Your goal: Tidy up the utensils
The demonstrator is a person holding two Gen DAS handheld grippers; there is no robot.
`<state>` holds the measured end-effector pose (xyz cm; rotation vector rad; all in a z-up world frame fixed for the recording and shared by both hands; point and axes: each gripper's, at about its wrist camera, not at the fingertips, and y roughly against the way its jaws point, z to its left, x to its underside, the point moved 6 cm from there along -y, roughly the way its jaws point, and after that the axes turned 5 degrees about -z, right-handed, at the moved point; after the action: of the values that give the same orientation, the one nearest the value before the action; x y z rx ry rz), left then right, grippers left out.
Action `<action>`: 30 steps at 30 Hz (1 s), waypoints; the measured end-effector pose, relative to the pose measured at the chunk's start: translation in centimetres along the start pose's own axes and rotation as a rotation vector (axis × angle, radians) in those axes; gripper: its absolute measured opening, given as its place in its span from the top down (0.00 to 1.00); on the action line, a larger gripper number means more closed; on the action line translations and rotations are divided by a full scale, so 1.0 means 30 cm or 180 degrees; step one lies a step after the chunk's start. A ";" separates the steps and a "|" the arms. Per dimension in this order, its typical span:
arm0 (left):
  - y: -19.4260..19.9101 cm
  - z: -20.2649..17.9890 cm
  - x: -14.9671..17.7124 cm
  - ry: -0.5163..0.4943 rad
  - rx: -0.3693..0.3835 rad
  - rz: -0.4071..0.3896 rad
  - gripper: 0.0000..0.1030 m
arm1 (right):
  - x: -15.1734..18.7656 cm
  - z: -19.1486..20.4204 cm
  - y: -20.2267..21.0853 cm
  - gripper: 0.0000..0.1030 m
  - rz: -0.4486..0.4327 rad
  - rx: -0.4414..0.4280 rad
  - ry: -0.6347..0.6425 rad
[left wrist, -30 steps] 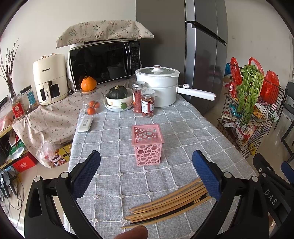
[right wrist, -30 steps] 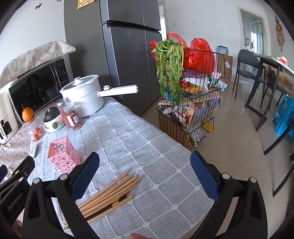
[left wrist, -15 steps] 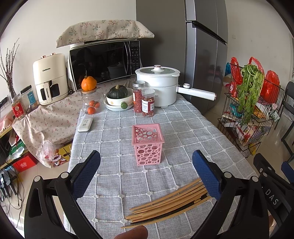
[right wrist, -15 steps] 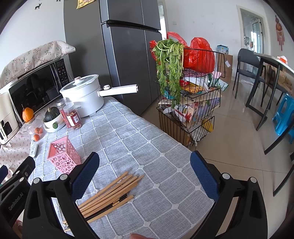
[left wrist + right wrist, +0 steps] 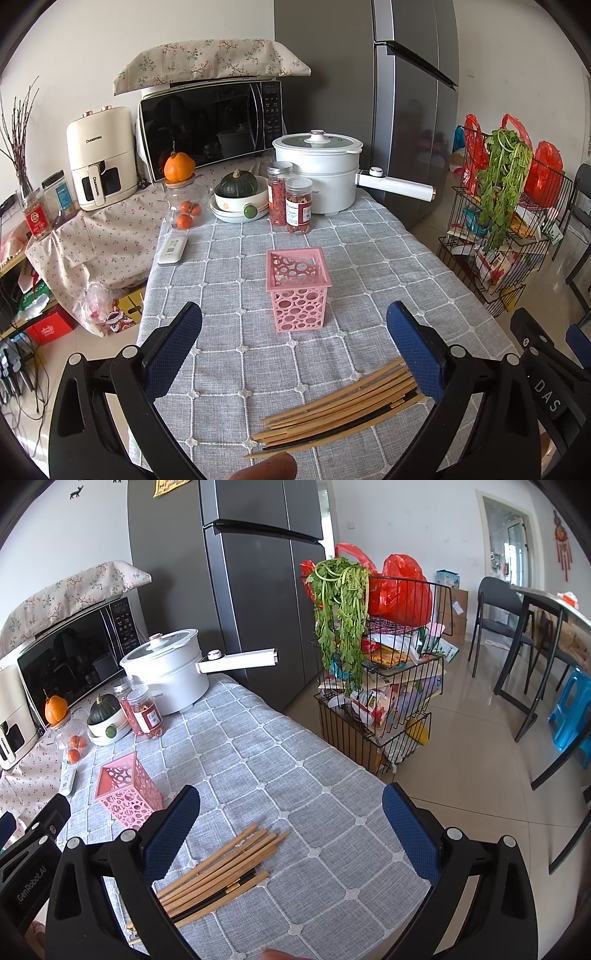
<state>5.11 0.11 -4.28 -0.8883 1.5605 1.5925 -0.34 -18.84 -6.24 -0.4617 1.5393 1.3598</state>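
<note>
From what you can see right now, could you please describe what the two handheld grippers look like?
Both look alike. The left gripper and the right gripper each have glossy black plastic arms with silver rivets, ending in dark blue textured pads. Seen from the other camera, the left body reads "GenRobot.AI" in white and the right shows white letters "DAS".

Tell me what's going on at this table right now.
A person holds a two-finger gripper in each hand above a table with a grey checked tablecloth. Both the left gripper and the right gripper are open and holding nothing. A bundle of chopsticks lies loose on the cloth near them, and the pink holder stands upright beyond it, empty as far as can be seen. No chopstick is in the holder yet.
</note>
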 end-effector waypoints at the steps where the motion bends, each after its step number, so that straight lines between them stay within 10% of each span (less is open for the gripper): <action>1: 0.000 0.000 -0.001 0.0000 0.0004 0.0002 0.07 | 0.000 0.000 -0.001 0.07 0.0003 -0.0001 0.0001; 22: -0.005 0.036 0.032 0.0013 0.0008 0.0039 0.07 | 0.005 -0.002 -0.005 0.07 0.0038 -0.0007 -0.0002; 30: -0.136 -0.028 0.116 -0.0157 0.0370 0.0681 0.07 | 0.012 -0.105 -0.054 0.07 0.0315 -0.0078 -0.0410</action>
<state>6.88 -0.60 -9.36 -0.6319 1.7409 1.6376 -0.51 -22.05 -7.77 -0.3101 1.4572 1.4574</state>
